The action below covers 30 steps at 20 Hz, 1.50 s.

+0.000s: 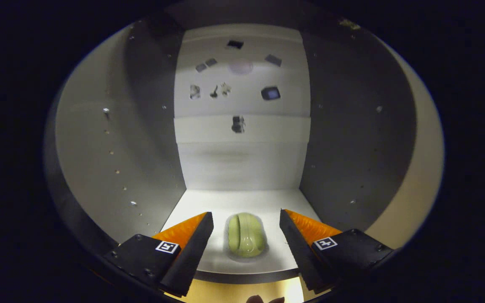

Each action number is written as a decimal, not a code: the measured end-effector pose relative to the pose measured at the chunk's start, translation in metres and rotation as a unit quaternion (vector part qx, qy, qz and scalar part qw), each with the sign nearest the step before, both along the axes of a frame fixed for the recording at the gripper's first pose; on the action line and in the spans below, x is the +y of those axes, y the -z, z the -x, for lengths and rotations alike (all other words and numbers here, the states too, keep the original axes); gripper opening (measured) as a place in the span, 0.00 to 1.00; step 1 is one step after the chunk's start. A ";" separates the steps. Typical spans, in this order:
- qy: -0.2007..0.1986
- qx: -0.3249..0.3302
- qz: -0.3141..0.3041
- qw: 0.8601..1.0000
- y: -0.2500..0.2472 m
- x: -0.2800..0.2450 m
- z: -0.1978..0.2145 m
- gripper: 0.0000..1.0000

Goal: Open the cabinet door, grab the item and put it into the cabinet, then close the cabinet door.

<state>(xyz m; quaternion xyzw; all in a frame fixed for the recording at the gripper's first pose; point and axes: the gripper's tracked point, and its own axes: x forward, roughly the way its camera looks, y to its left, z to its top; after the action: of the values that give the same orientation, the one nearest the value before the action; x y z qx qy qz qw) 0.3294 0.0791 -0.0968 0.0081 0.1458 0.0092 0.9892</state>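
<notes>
I am looking into the open cabinet [242, 164], a white box with a pale back wall and shadowed side walls. A small pale green rounded item [246, 235] lies on the cabinet's white floor [242, 202] near its front edge. My gripper [246, 221] is open, one finger on each side of the item with a clear gap to both. Neither finger touches it. The cabinet door is out of sight.
The left side wall [112, 168] and right side wall [352, 160] carry rows of small shelf-pin holes. Dark reflections speckle the back wall [242, 84]. The shelf's dark front edge [246, 275] runs below the fingers, with a lit yellowish surface [242, 292] beneath it.
</notes>
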 end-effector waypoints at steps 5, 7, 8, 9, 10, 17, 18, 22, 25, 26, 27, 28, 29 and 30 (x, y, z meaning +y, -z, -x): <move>-0.002 -0.114 0.012 0.993 -0.084 0.003 0.085 0.99; -0.004 -0.144 0.013 0.989 -0.106 0.001 0.126 0.99; -0.009 -0.156 0.011 0.988 -0.115 0.001 0.148 0.98; -0.009 -0.164 0.009 0.986 -0.122 -0.001 0.171 0.98; -0.015 -0.170 0.006 0.985 -0.126 -0.003 0.193 0.98; -0.004 -0.151 0.008 0.989 -0.116 -0.048 0.325 0.98; 0.006 -0.144 0.010 0.989 -0.114 -0.059 0.339 0.98; 0.065 -0.141 0.007 0.988 -0.119 -0.120 0.386 0.98; 0.107 -0.134 -0.007 0.985 -0.114 -0.170 0.416 0.98; 0.124 -0.133 -0.009 0.983 -0.115 -0.188 0.427 0.98; 0.140 -0.131 -0.007 0.981 -0.113 -0.206 0.433 0.98; 0.158 -0.131 0.001 0.979 -0.111 -0.226 0.440 0.98; 0.175 -0.127 0.004 0.976 -0.107 -0.248 0.443 0.98; 0.190 -0.125 -0.002 0.974 -0.104 -0.267 0.447 0.98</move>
<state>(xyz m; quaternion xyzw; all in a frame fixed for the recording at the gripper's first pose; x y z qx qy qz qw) -0.1175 -0.1878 0.0075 0.0369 0.0167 -0.1778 0.9832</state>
